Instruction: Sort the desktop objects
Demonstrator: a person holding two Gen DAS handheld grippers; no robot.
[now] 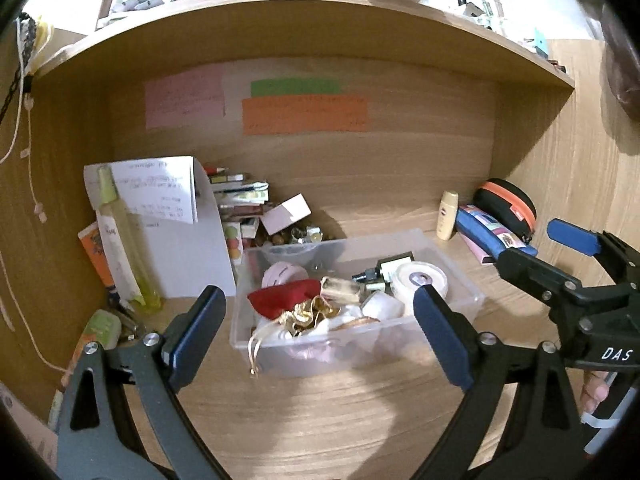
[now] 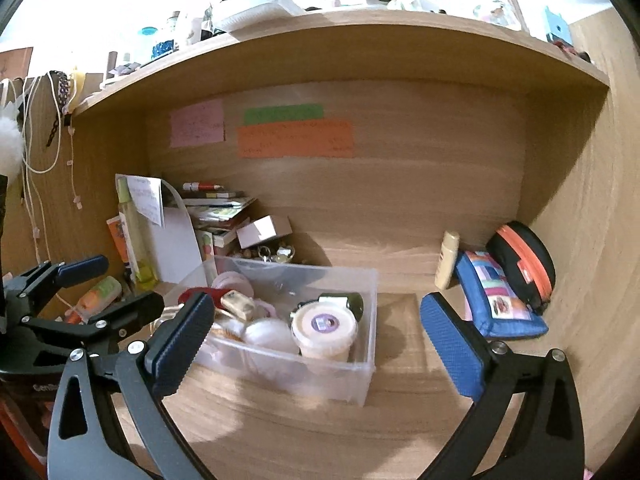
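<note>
Clear plastic bin holds red pouch, perhaps cosmetics; both tools spread.

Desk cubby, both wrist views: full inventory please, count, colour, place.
clear plastic bin: 1, transparent, centre of desk
red pouch: 1, red, in bin, left side
gold drawstring bag: 1, gold, in bin, front
round white tub: 1, white with purple label, in bin, right
cream bottle: 1, beige, upright, right of bin
blue pouch: 1, blue, right rear
black case: 1, black with orange zip, right corner
sticky notes: 3, pink, green, orange, back wall
left gripper: open, empty
right gripper: open, empty
</note>
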